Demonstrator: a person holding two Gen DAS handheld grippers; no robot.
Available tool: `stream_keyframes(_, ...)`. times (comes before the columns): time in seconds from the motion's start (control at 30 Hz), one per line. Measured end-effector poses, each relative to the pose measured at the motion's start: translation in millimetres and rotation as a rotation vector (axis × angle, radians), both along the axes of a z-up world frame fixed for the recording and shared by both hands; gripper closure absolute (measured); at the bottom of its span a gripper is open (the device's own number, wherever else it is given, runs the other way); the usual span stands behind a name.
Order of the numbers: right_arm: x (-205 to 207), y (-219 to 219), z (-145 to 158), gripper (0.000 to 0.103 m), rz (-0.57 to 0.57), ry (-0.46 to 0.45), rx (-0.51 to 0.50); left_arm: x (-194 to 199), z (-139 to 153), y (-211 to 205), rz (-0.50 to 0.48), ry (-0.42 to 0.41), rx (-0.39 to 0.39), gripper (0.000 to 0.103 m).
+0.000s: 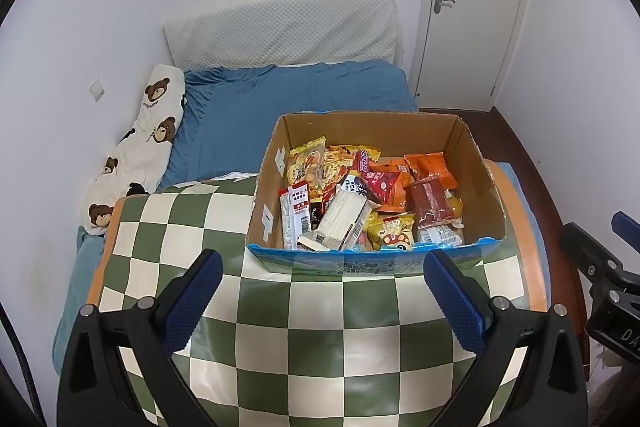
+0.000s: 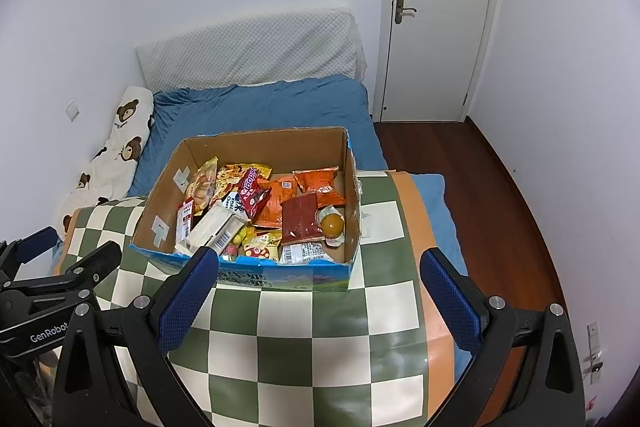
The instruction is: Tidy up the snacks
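1. I see an open cardboard box (image 1: pixel 376 131) with a blue printed front, upright on the checkered mat (image 1: pixel 280 327).
2. Snack packets fill it in a loose heap.
3. A white cracker pack (image 1: pixel 344 219) lies tilted at the box's front left.
4. A dark red packet (image 1: pixel 428 203) lies toward its right side.
5. Orange packets (image 1: pixel 430 167) sit behind that, near the back wall.
6. A yellow packet (image 1: pixel 306 163) leans at the back left.

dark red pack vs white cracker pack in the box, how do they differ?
Colour: the dark red pack is a deep red; the white pack is pale with a barcode at its end. Shape: the red pack is flat and squarish; the white pack is long and blocky. Place: the red pack lies toward the box's right side beside a round orange snack; the white pack lies toward the left, angled. Both lie on top of the pile, untouched by either claw.
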State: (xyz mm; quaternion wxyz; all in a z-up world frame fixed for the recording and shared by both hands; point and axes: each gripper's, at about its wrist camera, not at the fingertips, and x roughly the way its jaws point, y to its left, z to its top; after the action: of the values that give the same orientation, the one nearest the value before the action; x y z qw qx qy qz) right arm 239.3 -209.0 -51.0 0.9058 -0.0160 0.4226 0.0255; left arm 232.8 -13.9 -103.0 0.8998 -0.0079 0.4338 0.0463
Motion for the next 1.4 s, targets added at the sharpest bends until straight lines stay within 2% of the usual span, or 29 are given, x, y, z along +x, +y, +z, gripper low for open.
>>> stream_keyframes(1.4,-15,-3,15,0.0,-0.01,-0.022,0.022,-9,16,-6,0.004,-0.025,0.004,0.0)
